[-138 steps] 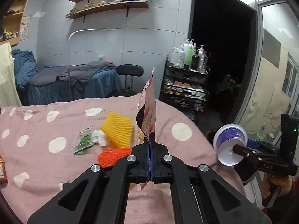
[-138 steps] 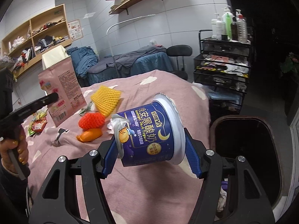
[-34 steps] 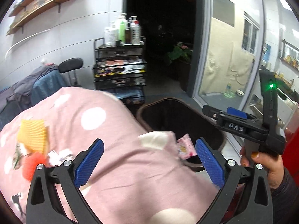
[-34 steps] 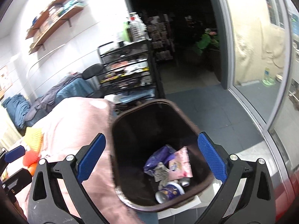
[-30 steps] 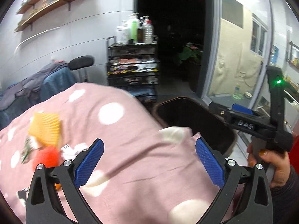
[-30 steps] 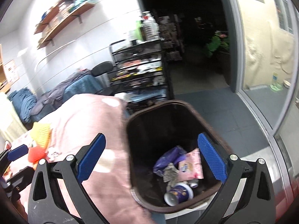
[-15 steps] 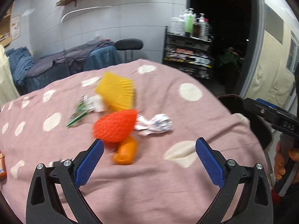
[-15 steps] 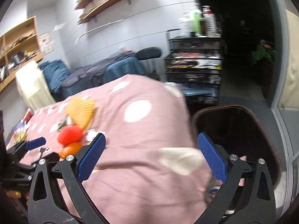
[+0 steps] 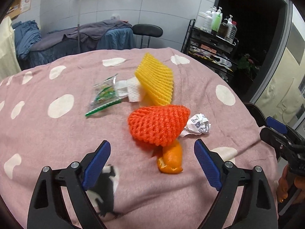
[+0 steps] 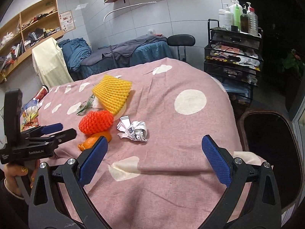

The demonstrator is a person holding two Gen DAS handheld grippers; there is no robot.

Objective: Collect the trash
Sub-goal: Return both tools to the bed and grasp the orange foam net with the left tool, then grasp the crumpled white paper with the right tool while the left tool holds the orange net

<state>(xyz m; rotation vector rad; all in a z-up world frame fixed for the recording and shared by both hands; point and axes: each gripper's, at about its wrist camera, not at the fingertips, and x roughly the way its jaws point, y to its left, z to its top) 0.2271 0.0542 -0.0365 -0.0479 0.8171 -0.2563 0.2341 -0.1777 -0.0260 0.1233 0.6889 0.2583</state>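
Note:
On the pink dotted blanket [image 9: 57, 143] lies a trash pile: an orange-red foam net [image 9: 160, 124], a yellow foam net [image 9: 156, 80], an orange peel [image 9: 170, 160], crumpled paper [image 9: 198, 126] and a green-printed clear wrapper [image 9: 104, 95]. My left gripper [image 9: 151, 146] hovers just before the peel and red net, its jaws closing with the pads touching nothing. My right gripper [image 10: 154, 140] stands open and empty over the blanket, short of the crumpled paper [image 10: 135, 129]. The dark trash bin [image 10: 242, 126] stands off the blanket's right edge.
A white foam piece [image 9: 131, 89] lies beside the yellow net. Snack packets [image 10: 30, 112] lie at the blanket's far left. A black cart with bottles [image 10: 234, 43], a stool [image 10: 181, 38] and a covered bed [image 10: 124, 55] stand behind.
Both grippers swung away from the bin and back over the blanket toward the trash pile. The pink bag and yogurt cup they held earlier are gone from their jaws.

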